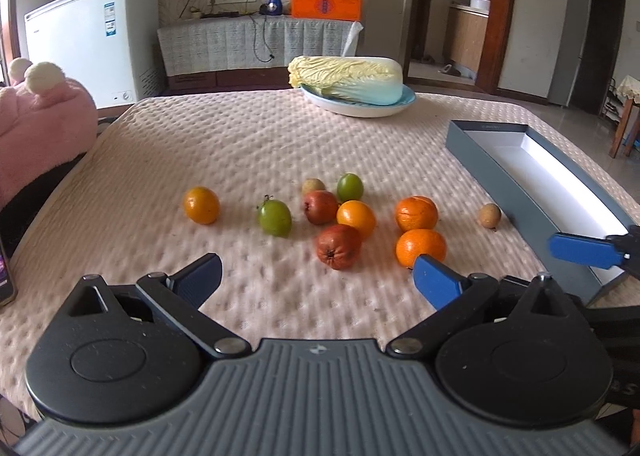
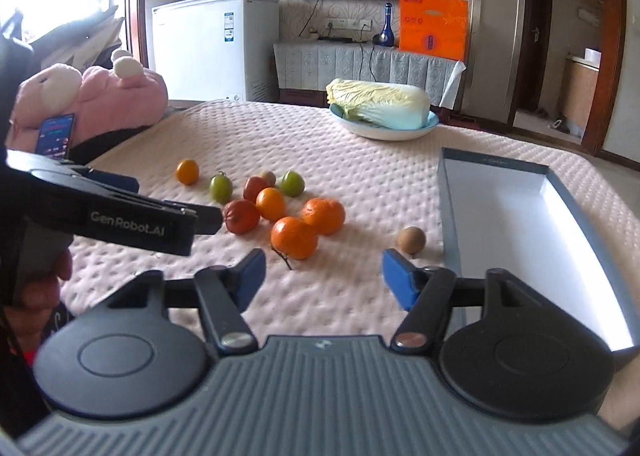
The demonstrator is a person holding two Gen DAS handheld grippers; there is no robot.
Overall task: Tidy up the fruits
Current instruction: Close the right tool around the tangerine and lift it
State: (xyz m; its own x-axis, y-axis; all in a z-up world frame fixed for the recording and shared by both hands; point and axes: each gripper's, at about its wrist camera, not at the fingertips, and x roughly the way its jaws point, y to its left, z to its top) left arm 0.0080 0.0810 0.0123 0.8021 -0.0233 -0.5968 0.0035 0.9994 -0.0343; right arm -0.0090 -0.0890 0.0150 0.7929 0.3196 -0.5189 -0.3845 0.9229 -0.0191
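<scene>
Several loose fruits lie mid-table on the pink quilted cloth [image 1: 240, 144]: oranges [image 1: 420, 248], green ones [image 1: 275, 217], red ones [image 1: 338, 252] and a small brown one [image 1: 489, 215]. My left gripper [image 1: 318, 278] hovers just short of the cluster, open, with only cloth between its fingers. My right gripper [image 2: 323, 270] is also open and holds nothing; the nearest orange [image 2: 294, 237] lies just beyond its left finger and the brown fruit [image 2: 411, 239] beyond its right one. A grey box [image 2: 450, 208] with a white inside stands to the right, and no fruit shows in it.
At the far side of the table a cabbage [image 1: 348, 76] lies on a blue-rimmed plate [image 1: 360, 108]. A pink plush toy [image 1: 40, 124] and a phone [image 2: 56, 134] are at the left edge. The left gripper's black body [image 2: 120, 212] crosses the right wrist view at left.
</scene>
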